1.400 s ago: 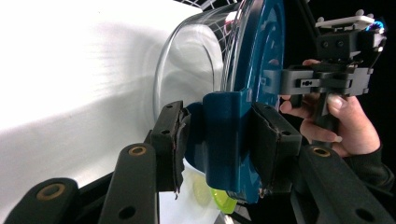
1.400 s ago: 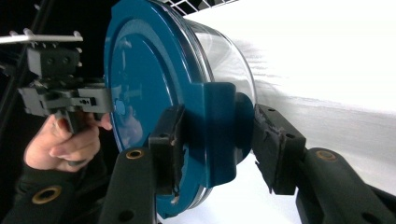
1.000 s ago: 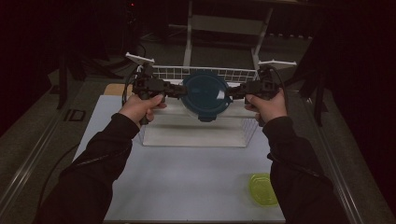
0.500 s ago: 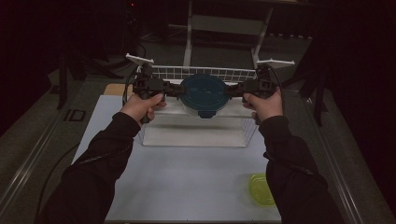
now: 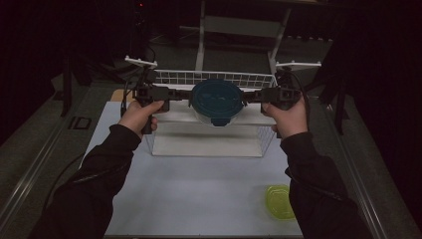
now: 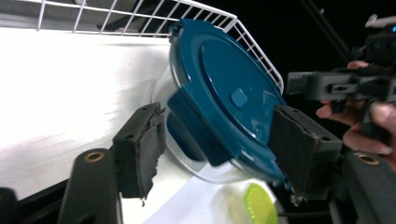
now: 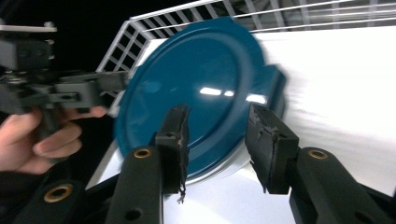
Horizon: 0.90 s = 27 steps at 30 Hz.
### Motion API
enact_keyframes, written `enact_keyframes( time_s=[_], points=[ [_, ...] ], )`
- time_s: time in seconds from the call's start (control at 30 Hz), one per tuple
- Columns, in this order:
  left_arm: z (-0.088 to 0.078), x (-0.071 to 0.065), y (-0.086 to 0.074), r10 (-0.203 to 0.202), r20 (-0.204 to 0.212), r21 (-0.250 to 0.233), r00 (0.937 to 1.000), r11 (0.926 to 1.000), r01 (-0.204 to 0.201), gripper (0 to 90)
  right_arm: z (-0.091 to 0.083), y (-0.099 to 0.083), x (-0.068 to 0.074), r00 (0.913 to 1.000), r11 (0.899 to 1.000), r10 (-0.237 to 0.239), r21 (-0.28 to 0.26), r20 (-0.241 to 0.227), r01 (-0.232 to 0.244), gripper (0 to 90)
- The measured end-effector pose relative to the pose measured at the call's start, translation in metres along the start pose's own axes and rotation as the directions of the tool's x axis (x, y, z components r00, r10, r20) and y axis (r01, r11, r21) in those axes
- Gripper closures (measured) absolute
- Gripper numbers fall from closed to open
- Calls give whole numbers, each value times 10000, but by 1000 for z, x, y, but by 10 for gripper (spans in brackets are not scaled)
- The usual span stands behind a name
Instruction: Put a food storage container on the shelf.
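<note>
A round clear container with a dark blue lid [image 5: 217, 102] hangs in the air over a white wire basket [image 5: 214, 78], held from both sides. My left gripper [image 5: 185, 94] clasps its left rim. In the left gripper view, one pad lies on the lid [image 6: 229, 93] and the other sits under the glass, around my left gripper [image 6: 219, 144]. My right gripper [image 5: 251, 95] holds the opposite rim. In the right gripper view, the lid [image 7: 201, 93] is blurred behind my right gripper [image 7: 217, 135].
The basket stands at the back of a white table [image 5: 199, 189], and its wire wall [image 6: 140, 14] rises behind the container. A small yellow-green lid [image 5: 279, 201] lies near the front right corner. Dark floor and metal frame legs surround the table.
The container has tipped between the two grippers, its lid first facing the camera, then lying flatter. Both hands stay at about the same place above the basket.
</note>
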<state>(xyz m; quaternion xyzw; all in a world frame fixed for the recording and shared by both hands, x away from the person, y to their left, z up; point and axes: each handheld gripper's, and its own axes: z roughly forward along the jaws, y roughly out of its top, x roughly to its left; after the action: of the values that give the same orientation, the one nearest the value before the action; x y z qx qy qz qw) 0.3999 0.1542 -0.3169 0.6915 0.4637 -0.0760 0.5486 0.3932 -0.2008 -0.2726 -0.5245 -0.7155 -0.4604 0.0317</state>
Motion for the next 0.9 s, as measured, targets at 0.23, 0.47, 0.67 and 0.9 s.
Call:
enact_keyframes(
  time_s=[0.23, 0.47, 0.67, 0.9],
  points=[
    [-9, -16, -13, 1346, 166, -352, 9908, 9904, -1340, 180, -2, -21, 10, 9971, 9981, -568, 220, -515, 580, 587],
    [-12, -27, -35, 2332, -421, -177, 9715, 9721, -2340, 0, -1, -41, 15, 9918, 9953, -872, 349, -934, 908, 593],
    [-16, -31, -53, 2656, -527, -518, 9626, 9619, -2683, 0, 1, -55, 24, 9860, 9874, -1486, 435, -762, 1522, 648],
    [-21, -37, -89, 3517, -1145, -677, 9291, 9303, -3605, 0, 4, -64, 35, 9782, 9803, -1886, 433, -873, 1928, 897]
  ],
)
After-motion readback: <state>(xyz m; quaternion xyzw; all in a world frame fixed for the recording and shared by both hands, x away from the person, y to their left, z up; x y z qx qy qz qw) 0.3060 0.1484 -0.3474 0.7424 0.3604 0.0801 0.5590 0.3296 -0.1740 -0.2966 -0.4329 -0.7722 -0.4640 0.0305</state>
